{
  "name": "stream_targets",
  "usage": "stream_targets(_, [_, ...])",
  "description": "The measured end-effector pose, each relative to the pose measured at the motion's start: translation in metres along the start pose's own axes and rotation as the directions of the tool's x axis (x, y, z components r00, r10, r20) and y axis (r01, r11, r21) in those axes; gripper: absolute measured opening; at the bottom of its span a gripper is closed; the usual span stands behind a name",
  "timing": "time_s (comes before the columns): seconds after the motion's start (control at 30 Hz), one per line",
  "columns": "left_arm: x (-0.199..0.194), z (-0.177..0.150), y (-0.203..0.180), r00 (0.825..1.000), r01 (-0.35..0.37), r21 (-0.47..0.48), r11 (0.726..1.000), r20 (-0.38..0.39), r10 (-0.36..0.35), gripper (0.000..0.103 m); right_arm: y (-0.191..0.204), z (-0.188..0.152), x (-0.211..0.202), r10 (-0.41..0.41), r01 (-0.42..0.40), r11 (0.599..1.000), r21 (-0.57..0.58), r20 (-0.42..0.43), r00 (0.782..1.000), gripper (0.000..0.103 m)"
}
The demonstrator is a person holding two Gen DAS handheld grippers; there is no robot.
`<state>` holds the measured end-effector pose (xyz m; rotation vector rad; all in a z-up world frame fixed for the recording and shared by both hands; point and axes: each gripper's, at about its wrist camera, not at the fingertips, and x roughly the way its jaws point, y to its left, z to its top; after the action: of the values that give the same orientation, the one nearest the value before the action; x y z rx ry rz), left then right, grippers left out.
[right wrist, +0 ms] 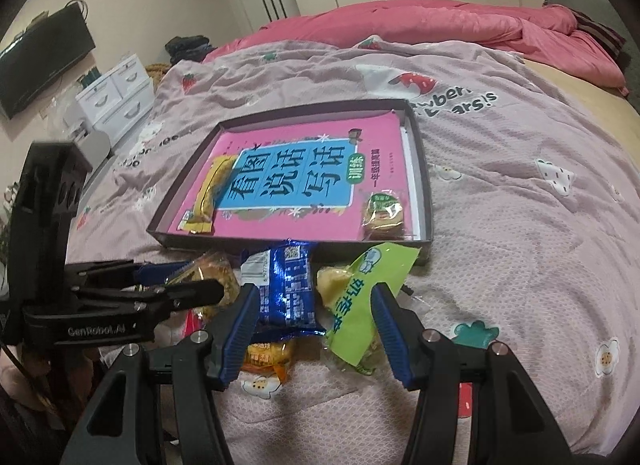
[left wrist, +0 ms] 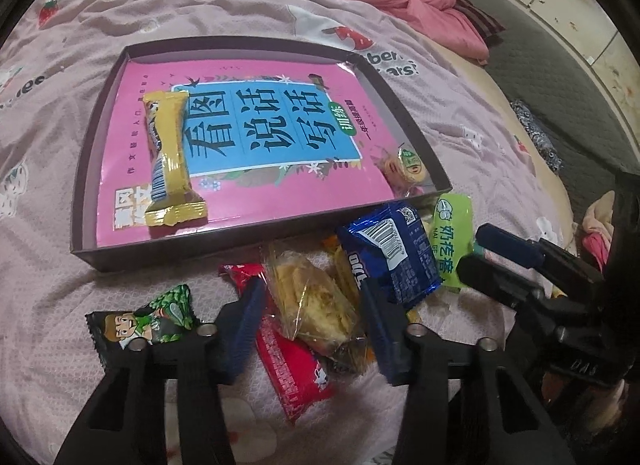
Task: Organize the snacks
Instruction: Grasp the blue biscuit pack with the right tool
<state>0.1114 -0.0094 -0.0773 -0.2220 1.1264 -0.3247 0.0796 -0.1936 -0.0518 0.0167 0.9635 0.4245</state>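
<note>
A shallow dark box (left wrist: 92, 137) (right wrist: 424, 169) lies on the bed with a pink book inside. A yellow bar (left wrist: 168, 157) (right wrist: 208, 193) and a small clear-wrapped cake (left wrist: 408, 169) (right wrist: 382, 215) lie in it. In front of the box is a pile of snacks: a blue packet (left wrist: 396, 253) (right wrist: 290, 289), a green packet (left wrist: 452, 237) (right wrist: 360, 305), a clear-wrapped pastry (left wrist: 312, 297), a red packet (left wrist: 292, 361) and a green cartoon packet (left wrist: 148, 321). My left gripper (left wrist: 312, 329) is open over the clear-wrapped pastry. My right gripper (right wrist: 314, 329) is open over the blue and green packets.
The bed has a pink patterned sheet (right wrist: 520, 225) and a rumpled pink duvet (right wrist: 440, 21) at the back. White drawers (right wrist: 116, 93) and a wall TV (right wrist: 44, 57) stand left of the bed. A grey mat (left wrist: 560, 77) lies at the right.
</note>
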Motion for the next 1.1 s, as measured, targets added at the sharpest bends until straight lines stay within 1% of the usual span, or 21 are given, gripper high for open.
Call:
stream_targets(0.03, [0.001, 0.001, 0.0, 1.0, -0.002, 0.005, 1.0, 0.002, 0.002, 0.044, 0.002, -0.001, 0.002, -0.001, 0.001, 1.0, -0.01, -0.007, 1.0, 0.057])
stream_targets(0.13, [0.002, 0.004, -0.001, 1.0, 0.008, 0.008, 1.0, -0.002, -0.008, 0.043, 0.009, -0.002, 0.007, -0.009, 0.008, 0.999, -0.044, -0.024, 1.0, 0.057])
stream_targets(0.23, [0.006, 0.007, -0.001, 1.0, 0.012, 0.012, 1.0, -0.012, -0.012, 0.043, 0.019, -0.003, 0.015, -0.014, 0.011, 0.996, -0.091, -0.038, 0.999, 0.057])
stream_targets(0.43, [0.011, 0.011, -0.001, 0.999, 0.023, 0.017, 1.0, -0.027, -0.022, 0.043, 0.029, -0.006, 0.026, -0.024, 0.016, 0.991, -0.136, -0.061, 0.998, 0.057])
stream_targets(0.7, [0.018, 0.013, -0.002, 0.999, 0.009, 0.032, 0.999, -0.044, -0.008, 0.043, 0.041, -0.007, 0.042, -0.04, 0.025, 0.984, -0.176, -0.082, 0.996, 0.057])
stream_targets(0.77, [0.019, 0.013, -0.001, 0.999, 0.009, 0.031, 0.999, -0.049, -0.008, 0.043, 0.044, -0.008, 0.046, -0.048, 0.031, 0.982, -0.186, -0.083, 0.995, 0.058])
stream_targets(0.8, [0.02, 0.013, 0.0, 0.999, 0.009, 0.029, 1.0, -0.049, -0.007, 0.043, 0.048, -0.008, 0.05, -0.067, 0.051, 0.977, -0.205, -0.075, 0.995, 0.058])
stream_targets(0.83, [0.02, 0.013, 0.001, 0.999, 0.008, 0.029, 1.0, -0.051, -0.007, 0.041, 0.048, -0.008, 0.05, -0.067, 0.051, 0.977, -0.205, -0.075, 0.995, 0.058])
stream_targets(0.93, [0.022, 0.014, 0.002, 0.998, 0.002, 0.028, 1.0, -0.056, -0.001, 0.041, 0.05, -0.009, 0.056, -0.084, 0.066, 0.971, -0.228, -0.07, 0.994, 0.058])
stream_targets(1.03, [0.023, 0.014, 0.003, 0.998, 0.001, 0.026, 1.0, -0.06, 0.001, 0.041, 0.053, -0.011, 0.058, -0.101, 0.083, 0.963, -0.258, -0.058, 0.993, 0.053])
stream_targets(1.1, [0.023, 0.013, 0.003, 0.998, 0.004, 0.027, 1.0, -0.062, -0.003, 0.04, 0.053, -0.012, 0.057, -0.103, 0.085, 0.959, -0.272, -0.05, 0.993, 0.052])
